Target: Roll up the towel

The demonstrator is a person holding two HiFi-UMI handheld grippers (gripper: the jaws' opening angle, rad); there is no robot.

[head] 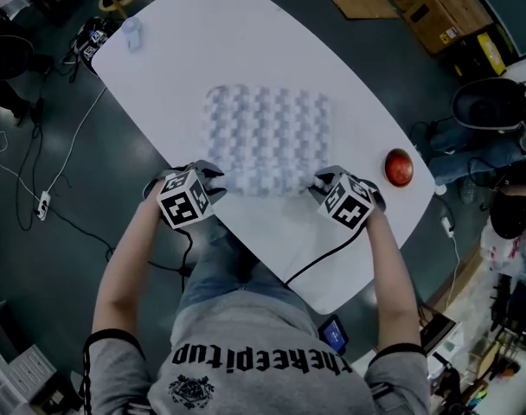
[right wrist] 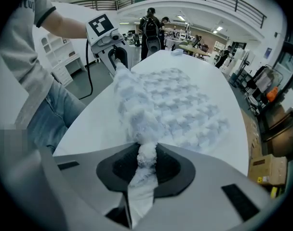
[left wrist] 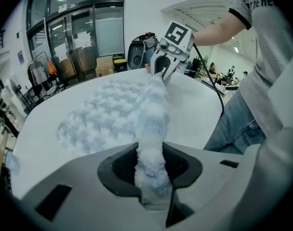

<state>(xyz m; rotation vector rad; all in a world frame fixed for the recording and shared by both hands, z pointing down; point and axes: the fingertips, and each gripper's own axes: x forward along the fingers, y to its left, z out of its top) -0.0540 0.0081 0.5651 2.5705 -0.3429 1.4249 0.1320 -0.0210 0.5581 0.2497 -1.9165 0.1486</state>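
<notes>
A fluffy pale blue-and-white checked towel (head: pixel 267 138) lies spread on the white table (head: pixel 246 41). Its near edge is lifted off the table. My left gripper (head: pixel 213 180) is shut on the near left corner, and the plush edge (left wrist: pixel 151 162) runs up between its jaws. My right gripper (head: pixel 322 185) is shut on the near right corner (right wrist: pixel 146 158), with the cloth bunched between its jaws. In each gripper view the other gripper shows at the far end of the raised edge: the right gripper (left wrist: pixel 162 73) and the left gripper (right wrist: pixel 118 61).
A red ball (head: pixel 399 168) sits on the table right of the towel. A small clear cup (head: pixel 131 31) stands at the table's far left end. Cardboard boxes (head: pixel 445 11) and cables (head: pixel 38 197) lie on the floor around. The person stands at the near table edge.
</notes>
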